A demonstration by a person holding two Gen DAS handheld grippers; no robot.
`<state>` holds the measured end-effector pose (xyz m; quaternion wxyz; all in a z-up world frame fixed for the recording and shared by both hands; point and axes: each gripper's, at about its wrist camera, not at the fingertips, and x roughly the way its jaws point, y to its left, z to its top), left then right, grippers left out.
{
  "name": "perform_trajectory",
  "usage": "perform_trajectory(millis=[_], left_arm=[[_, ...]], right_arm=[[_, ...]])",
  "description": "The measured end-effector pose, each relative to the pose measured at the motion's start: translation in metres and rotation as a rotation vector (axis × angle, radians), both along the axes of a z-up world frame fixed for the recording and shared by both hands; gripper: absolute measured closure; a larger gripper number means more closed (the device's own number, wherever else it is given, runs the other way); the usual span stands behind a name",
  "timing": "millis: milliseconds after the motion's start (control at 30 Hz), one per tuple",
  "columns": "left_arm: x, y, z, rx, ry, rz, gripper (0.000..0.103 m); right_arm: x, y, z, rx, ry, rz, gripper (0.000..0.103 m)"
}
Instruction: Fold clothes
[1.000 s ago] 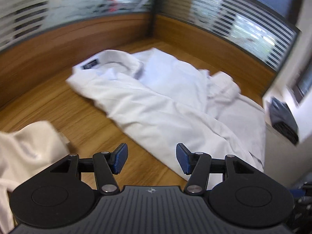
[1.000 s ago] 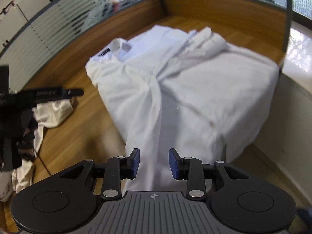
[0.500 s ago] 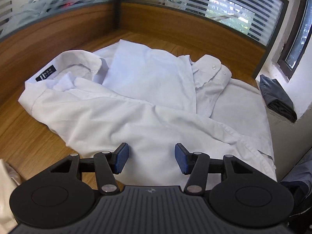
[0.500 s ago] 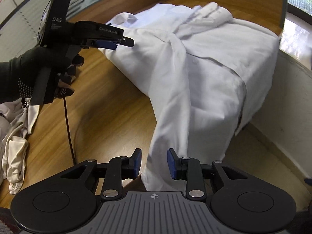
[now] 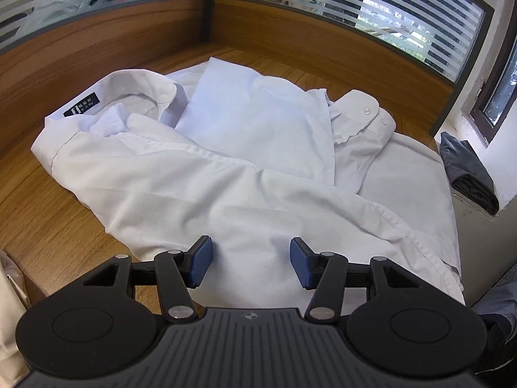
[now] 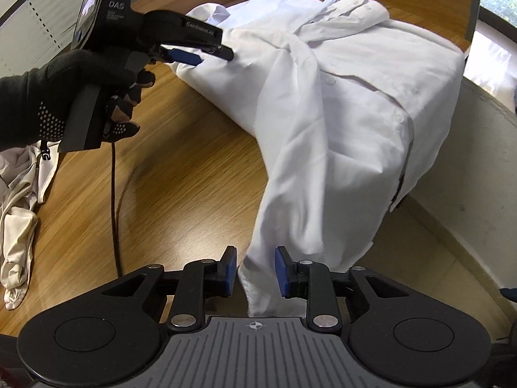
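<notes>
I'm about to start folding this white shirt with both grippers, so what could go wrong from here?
1. Part of the white shirt hangs over the table edge; tugging it could drag more off.
2. The right gripper is open around a hanging strip of cloth, so it may catch several layers at once.
3. The left gripper, open over the crumpled body, may pinch a wrinkle rather than a clean edge, and the cuffed sleeve lies folded across the front.
</notes>
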<state>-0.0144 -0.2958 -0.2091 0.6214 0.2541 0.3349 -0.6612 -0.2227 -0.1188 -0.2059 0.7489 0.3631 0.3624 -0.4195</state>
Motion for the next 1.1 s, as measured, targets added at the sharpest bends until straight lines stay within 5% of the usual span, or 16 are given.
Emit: perform_trajectory(millis=[33,100,367,600,933,1100], left_arm=[[0.0,-0.001,0.0,0.004,-0.001,0.001,0.045],[0.0,-0.002,-0.001,0.011,-0.004,0.002,0.045],[-0.001,-0.004,-0.003,0.019,-0.011,-0.002,0.045],[0.0,-0.004,-0.003,0.024,-0.013,0.002,0.045],[0.001,-0.007,-0.003,0.037,-0.027,0.013,0.043],[0.004,-0.005,0.004,0.03,-0.003,0.043,0.043]], right_arm=[[0.001,-0.001,-0.002,0.003,0.005,0.003,0.078],[-0.002,-0.002,-0.004,0.014,0.0,-0.006,0.1],[-0.052,-0.013,0.028,0.001,-0.012,-0.03,0.1],[-0.121,-0.048,0.042,-0.029,0.089,-0.036,0.101],[-0.151,-0.116,-0.014,-0.034,0.237,0.059,0.101],[-0.147,-0.14,-0.051,0.017,0.231,0.089,0.1]])
